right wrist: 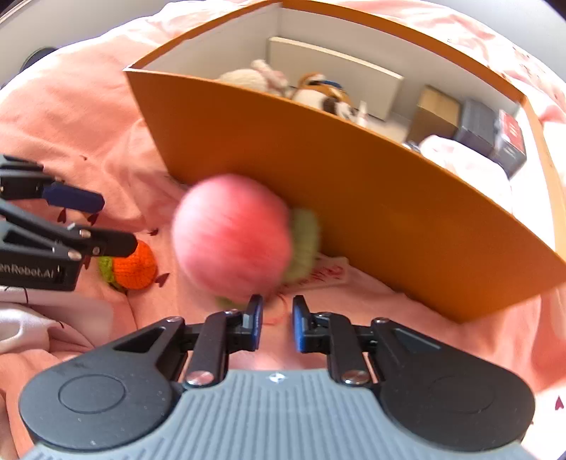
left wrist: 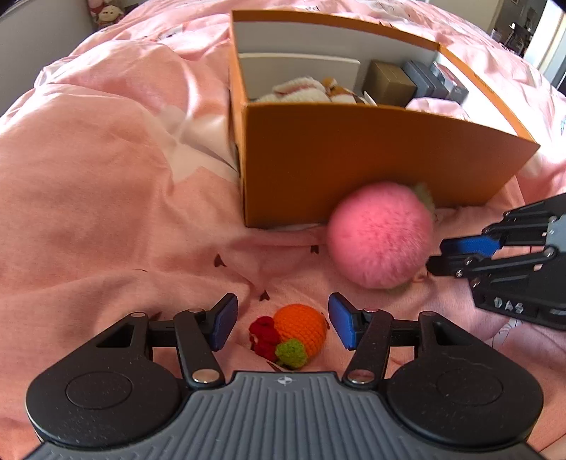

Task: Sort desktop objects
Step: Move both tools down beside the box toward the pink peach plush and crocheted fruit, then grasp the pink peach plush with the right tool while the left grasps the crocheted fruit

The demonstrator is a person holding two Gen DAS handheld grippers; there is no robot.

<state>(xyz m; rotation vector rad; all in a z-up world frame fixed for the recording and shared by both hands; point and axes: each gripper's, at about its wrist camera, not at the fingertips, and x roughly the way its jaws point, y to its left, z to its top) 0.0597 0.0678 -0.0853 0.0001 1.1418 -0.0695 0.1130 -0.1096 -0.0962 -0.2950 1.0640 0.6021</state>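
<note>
A fluffy pink ball (left wrist: 378, 233) with a green leaf tuft lies blurred against the orange box (left wrist: 353, 170). My right gripper (right wrist: 277, 308) sits just behind the pink ball (right wrist: 233, 237), fingertips at its lower edge. Its pads stand almost together with only bedding and a thin red thread in the narrow gap. From the left wrist view the right gripper (left wrist: 437, 254) touches the ball's right side. My left gripper (left wrist: 279, 325) is open, pads either side of an orange crochet fruit (left wrist: 300, 332) with red and green bits, not touching it. The right wrist view also shows this fruit (right wrist: 136, 265).
Everything lies on a rumpled pink bedspread (left wrist: 106, 212). The orange box (right wrist: 353, 198) holds plush toys (right wrist: 269, 78), a white divider and several small dark and brown boxes (right wrist: 474, 124). Stuffed toys sit far back left (left wrist: 106, 14).
</note>
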